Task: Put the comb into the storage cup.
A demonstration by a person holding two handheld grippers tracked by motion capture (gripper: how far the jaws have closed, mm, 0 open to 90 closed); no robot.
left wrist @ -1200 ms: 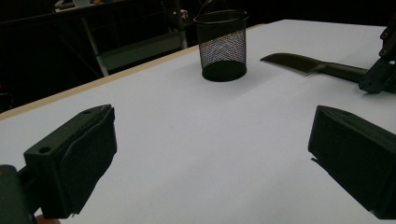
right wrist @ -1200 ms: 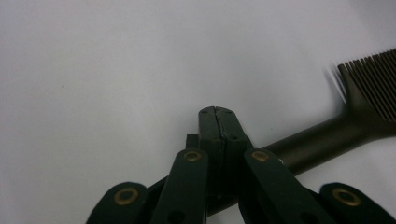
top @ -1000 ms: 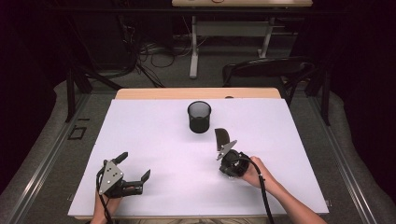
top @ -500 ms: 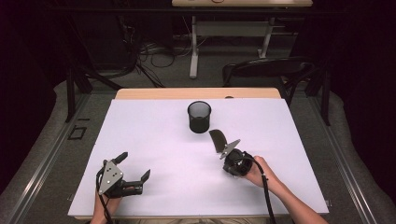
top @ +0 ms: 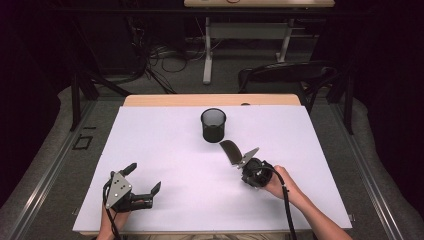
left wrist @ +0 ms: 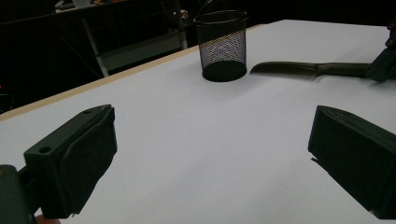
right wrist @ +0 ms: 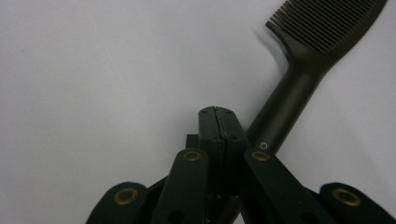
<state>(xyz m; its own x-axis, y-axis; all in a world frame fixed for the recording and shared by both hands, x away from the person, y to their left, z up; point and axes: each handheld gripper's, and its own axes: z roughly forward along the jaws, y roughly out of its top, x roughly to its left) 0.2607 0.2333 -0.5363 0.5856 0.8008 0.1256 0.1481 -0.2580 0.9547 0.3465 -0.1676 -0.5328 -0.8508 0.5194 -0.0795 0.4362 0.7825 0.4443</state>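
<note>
Right tongs (top: 248, 161); comb (top: 231, 151) seemingly cupward.

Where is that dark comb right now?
In the high view the comb sits right of the table's middle, just in front of the mesh cup, its handle clamped in the right gripper.

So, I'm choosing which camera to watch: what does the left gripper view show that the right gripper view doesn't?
Left gripper view: the cup, upright beyond the left gripper and its open jaws. Right gripper view: the right gripper close up, jaws shut, with the handle of the comb running under them. Both: the comb and the white table.
</note>
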